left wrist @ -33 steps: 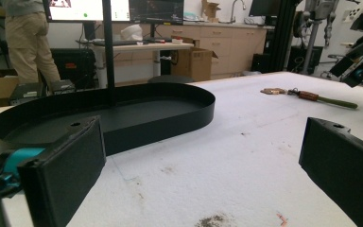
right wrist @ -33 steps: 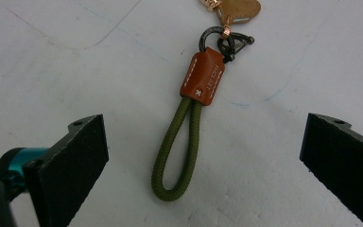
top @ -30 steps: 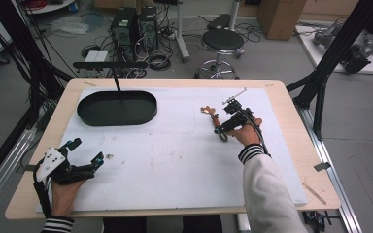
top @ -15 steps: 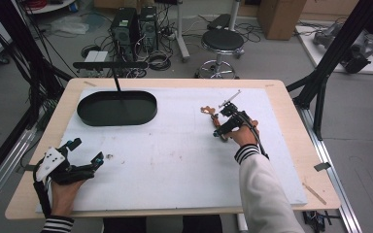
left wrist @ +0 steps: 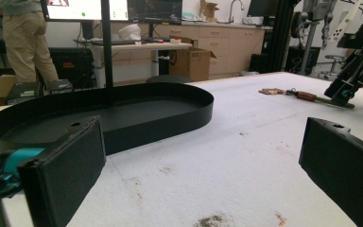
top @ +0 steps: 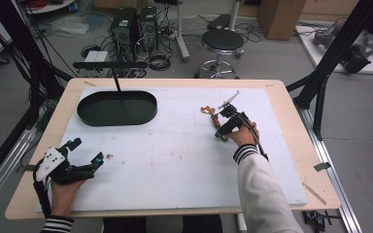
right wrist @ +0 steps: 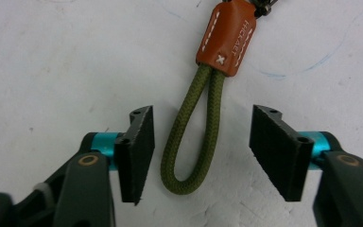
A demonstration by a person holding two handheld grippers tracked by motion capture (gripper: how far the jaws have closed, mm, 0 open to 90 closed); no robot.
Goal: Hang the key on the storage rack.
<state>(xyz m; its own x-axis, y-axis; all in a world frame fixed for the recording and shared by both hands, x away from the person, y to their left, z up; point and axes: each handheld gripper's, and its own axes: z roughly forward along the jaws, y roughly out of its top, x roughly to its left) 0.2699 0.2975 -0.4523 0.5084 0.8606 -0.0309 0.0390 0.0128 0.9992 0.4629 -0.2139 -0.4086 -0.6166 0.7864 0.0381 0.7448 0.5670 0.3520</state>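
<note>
On the wooden table (top: 291,97) lies a white sheet (top: 175,160) that covers most of its top and shows faint stains. At the far left of the sheet sits a black oval tray (top: 117,108) with a low wall, and a thin black post rises from its middle. Near the left corner of the sheet, the left gripper (top: 85,153) is held low over the sheet, its jaws spread wide with nothing between them; in the left gripper view the two black pads frame bare sheet, with the tray beyond. Right of centre and toward the far side, the right gripper (top: 216,132) points down at the sheet, held by a hand in a white sleeve with a striped cuff. Its jaws stand apart on either side of an olive-green cord loop (right wrist: 194,142), not touching it. The loop lies flat on the sheet and runs into a brown leather tab (right wrist: 227,38) with white stitching. Just beyond the tab, metal pieces of the keyring (top: 208,110) rest on the sheet.
</note>
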